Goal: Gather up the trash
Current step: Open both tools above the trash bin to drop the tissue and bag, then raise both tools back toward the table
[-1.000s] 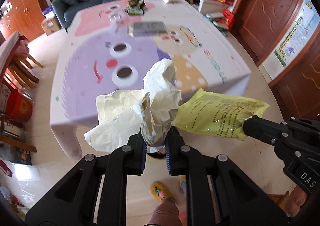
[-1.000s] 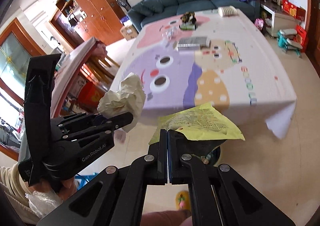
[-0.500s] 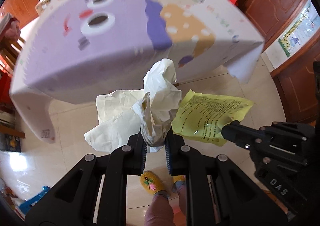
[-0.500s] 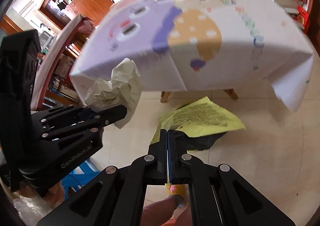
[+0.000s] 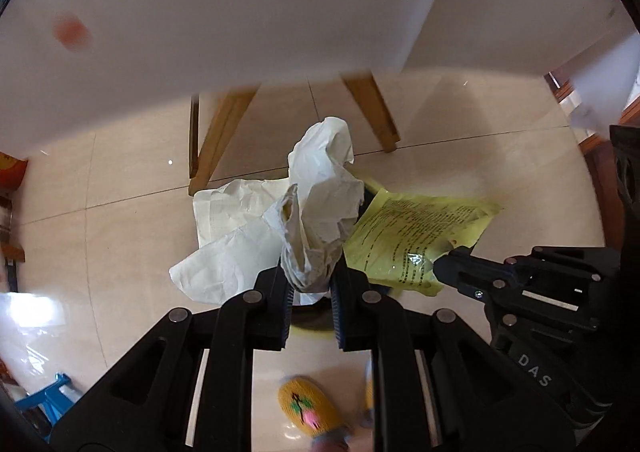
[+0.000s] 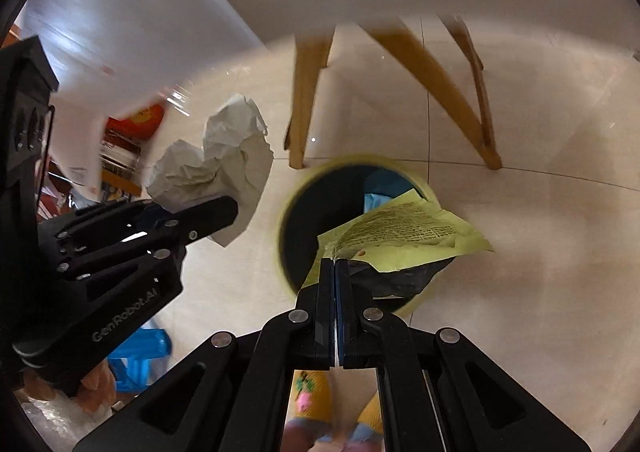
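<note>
Left gripper (image 5: pixel 310 284) clamps crumpled white paper (image 5: pixel 320 208); right gripper (image 6: pixel 335 268) pinches the yellow wrapper (image 6: pixel 404 236) above the bin (image 6: pixel 288 212), paper at ten o'clock. Both collected; dropping remains.

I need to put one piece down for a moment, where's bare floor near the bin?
Bare tile lies right of the yellow-rimmed round bin, out past the slanted wooden table legs. Left is crowded: blue plastic stool, red box. Slippered feet fill the near side.

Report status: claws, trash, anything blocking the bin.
Left claw shut on crumpled white paper. Right claw shut on yellow wrapper, over bin. Nothing blocking the opening.
</note>
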Motion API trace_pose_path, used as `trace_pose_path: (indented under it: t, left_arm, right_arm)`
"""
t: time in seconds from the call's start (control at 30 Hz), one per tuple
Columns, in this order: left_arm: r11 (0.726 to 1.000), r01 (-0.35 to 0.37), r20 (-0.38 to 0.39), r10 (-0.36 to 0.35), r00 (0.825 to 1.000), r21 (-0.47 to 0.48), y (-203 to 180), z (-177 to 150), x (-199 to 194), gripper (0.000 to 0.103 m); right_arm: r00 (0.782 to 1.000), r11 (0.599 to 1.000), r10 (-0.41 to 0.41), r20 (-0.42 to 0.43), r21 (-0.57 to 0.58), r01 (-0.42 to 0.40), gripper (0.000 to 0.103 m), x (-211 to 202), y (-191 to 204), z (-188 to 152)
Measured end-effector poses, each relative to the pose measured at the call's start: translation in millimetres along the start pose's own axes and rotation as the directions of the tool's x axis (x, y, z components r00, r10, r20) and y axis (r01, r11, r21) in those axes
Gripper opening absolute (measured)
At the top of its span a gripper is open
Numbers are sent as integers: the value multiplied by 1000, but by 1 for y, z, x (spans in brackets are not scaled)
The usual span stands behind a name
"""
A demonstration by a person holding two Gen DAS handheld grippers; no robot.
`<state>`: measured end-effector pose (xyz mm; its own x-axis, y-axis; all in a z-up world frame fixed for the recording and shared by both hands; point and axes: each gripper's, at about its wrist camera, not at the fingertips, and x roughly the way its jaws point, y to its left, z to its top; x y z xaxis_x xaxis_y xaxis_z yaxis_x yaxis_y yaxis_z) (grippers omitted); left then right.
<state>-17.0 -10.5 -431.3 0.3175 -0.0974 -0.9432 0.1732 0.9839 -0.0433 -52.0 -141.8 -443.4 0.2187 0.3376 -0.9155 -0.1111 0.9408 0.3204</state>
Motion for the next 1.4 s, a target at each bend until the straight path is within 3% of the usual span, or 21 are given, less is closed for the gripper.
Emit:
trace_pose_path:
  t: [0.13, 0.23, 0.3, 0.33, 0.37, 0.6, 0.97, 1.4]
  left_arm:
    - [999, -36, -13, 36, 999, 2, 2, -9, 49, 14]
    - [999, -46, -38, 45, 998, -10, 5, -16, 79, 22]
    - [999, -44, -47, 43, 998, -17, 8, -21, 91, 29]
    - [999, -38, -55, 37, 998, -18, 8, -22, 98, 42]
    - [999, -39, -53, 38, 998, -18, 8, -24, 100, 51]
    - [997, -76, -40, 75, 996, -24, 17, -30, 99, 54]
    - [994, -79, 6, 80, 997, -78, 12, -22, 36, 54]
    - [991, -71, 62, 78, 995, -111, 12, -1, -128, 54]
  right_arm:
    - [1000, 1000, -17, -13, -6, 17, 0, 59, -19, -10]
    - [999, 1000, -19, -32, 7, 19, 5, 92, -29, -19]
    - [999, 999, -30, -39, 15, 30, 19, 108, -35, -24]
    - [999, 999, -33, -38, 16, 34, 31, 111, -35, -26]
    - [999, 999, -42, -28, 18, 42, 37, 114, -37, -28]
    - [998, 997, -60, -8, 41, 60, 37, 123, -46, -32]
    - [996, 995, -79, 46, 70, 75, 37, 53, -22, -17]
    - [993, 993, -64, 99, 105, 54, 37, -98, 37, 3]
